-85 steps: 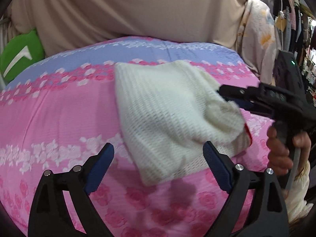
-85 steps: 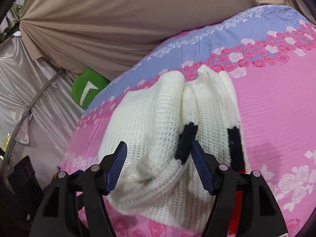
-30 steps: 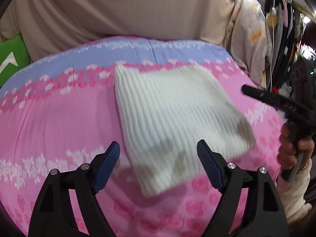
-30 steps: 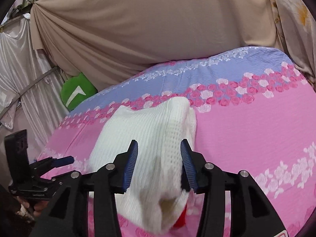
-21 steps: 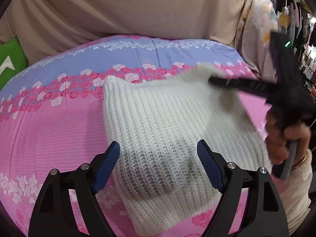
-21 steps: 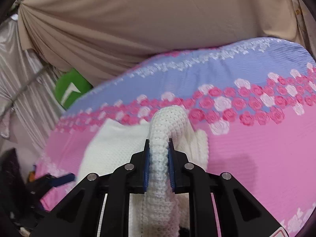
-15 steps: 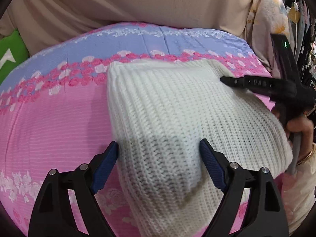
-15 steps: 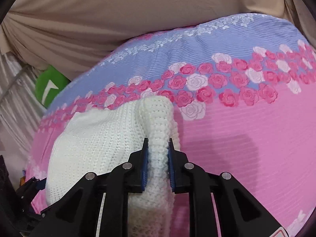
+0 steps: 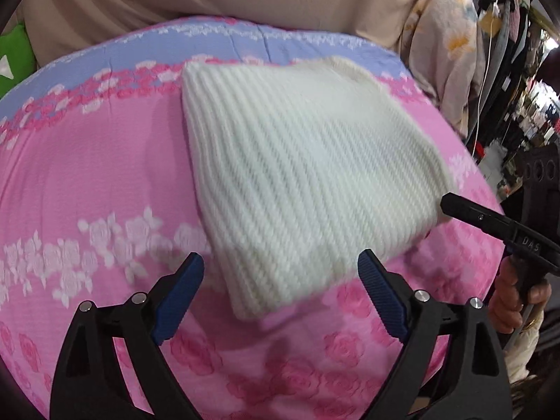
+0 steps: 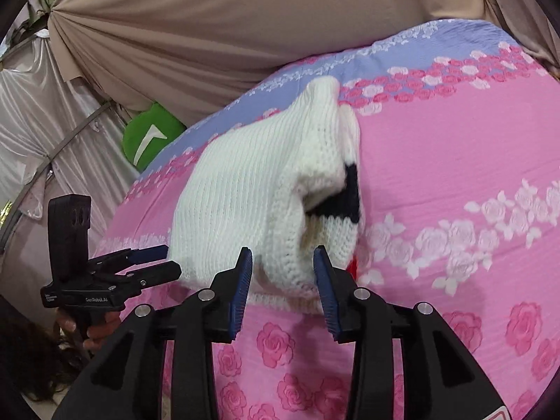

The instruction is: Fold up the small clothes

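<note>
A folded white knitted garment [image 9: 297, 161] lies on the pink flowered bedsheet [image 9: 87, 175]. My left gripper [image 9: 280, 262] hovers over its near corner, jaws wide and still opening, touching nothing; it also shows from the side as the left gripper [image 10: 164, 260]. My right gripper [image 10: 282, 273] has the garment [image 10: 245, 192]'s thick rolled edge between its jaws, which are opening, and the pads stand clear of the knit. A black stripe [image 10: 346, 196] shows inside the fold. In the left wrist view the right gripper [image 9: 455, 206] sits at the garment's right edge, held by a hand [image 9: 514, 301].
A beige curtain [image 10: 245, 17] hangs behind the bed. A green cushion [image 10: 150, 136] sits at the far left edge, beside silvery drapes [image 10: 42, 112]. Hanging clothes [image 9: 444, 45] crowd the right side. Bare sheet [image 10: 455, 157] stretches right of the garment.
The right gripper, shut on the garment's rolled edge half a second ago, has let go and pulled back. The garment has dropped flatter. The left gripper has sunk a little, jaws slightly wider.
</note>
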### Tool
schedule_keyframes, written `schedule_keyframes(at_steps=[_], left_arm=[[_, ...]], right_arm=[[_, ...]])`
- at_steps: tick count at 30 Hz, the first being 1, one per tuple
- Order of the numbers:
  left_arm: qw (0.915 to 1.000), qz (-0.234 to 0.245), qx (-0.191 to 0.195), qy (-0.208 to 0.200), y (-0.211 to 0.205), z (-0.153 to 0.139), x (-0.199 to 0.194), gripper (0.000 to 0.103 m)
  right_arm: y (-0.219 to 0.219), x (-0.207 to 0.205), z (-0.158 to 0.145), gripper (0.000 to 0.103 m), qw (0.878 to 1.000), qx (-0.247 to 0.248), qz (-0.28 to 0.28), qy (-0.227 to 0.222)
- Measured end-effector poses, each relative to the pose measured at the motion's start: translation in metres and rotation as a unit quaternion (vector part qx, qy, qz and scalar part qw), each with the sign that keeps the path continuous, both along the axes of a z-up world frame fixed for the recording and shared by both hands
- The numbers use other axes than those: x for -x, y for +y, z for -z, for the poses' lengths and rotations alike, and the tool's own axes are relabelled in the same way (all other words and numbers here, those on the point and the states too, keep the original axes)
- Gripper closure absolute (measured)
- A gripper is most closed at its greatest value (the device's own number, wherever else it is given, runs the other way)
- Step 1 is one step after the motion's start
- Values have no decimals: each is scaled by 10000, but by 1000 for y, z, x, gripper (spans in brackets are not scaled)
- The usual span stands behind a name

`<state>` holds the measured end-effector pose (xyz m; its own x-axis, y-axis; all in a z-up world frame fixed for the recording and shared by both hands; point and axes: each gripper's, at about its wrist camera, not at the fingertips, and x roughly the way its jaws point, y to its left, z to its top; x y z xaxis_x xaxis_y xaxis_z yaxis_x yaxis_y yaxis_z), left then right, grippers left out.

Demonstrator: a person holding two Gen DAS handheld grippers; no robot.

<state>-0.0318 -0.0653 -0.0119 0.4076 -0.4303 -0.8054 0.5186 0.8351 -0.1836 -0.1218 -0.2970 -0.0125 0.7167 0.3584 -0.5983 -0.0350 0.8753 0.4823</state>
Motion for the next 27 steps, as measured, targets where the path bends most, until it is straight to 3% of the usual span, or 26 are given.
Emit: schedule_keyframes(at_steps=[1,2,3,4,5,7,9,12,15,18,22,25,27], left_arm=[[9999,-99,-125,47,1,7,-2,18],[9994,-205,-253,107,2,16,-6,30],[9992,-231,-263,201,5,22,-9,35],[9993,-250,-185,209,8,21,-9,41],[9994,-220,-182,203,10,17,-7,55],[9995,-104,-260,135,12,9,3,67],[9990,-91,-442,-4,15,7,9,67],[9983,-91,-543,177,20,19,11,66],[9983,-119,-562,69,23,17,17,66],[9994,-63,-266,-192,27,-9,24,66],[9953,-215,80,-944,22,-55,20,49],[9931,-244,183,-1128,1,-66,0,49],[9936,-232,78,-1099,-18,-59,-16,49]], right_arm=[[3,0,4,69,9999,77,67,20],[4,-1,8,75,9998,123,157,31],[3,0,10,90,9998,71,175,26],[4,3,6,90,9998,-59,167,-49],[5,10,0,91,9996,-132,167,-196],[5,29,-18,92,9982,-223,180,-518],[4,38,-18,93,9982,-176,297,-497],[5,19,32,93,9957,434,647,505],[1,24,30,92,9971,217,615,384],[-2,30,10,89,9973,256,630,275],[-2,34,-37,89,9932,694,856,-366],[9,19,-58,89,9900,952,800,-669],[17,-5,-57,90,9893,1129,651,-662]])
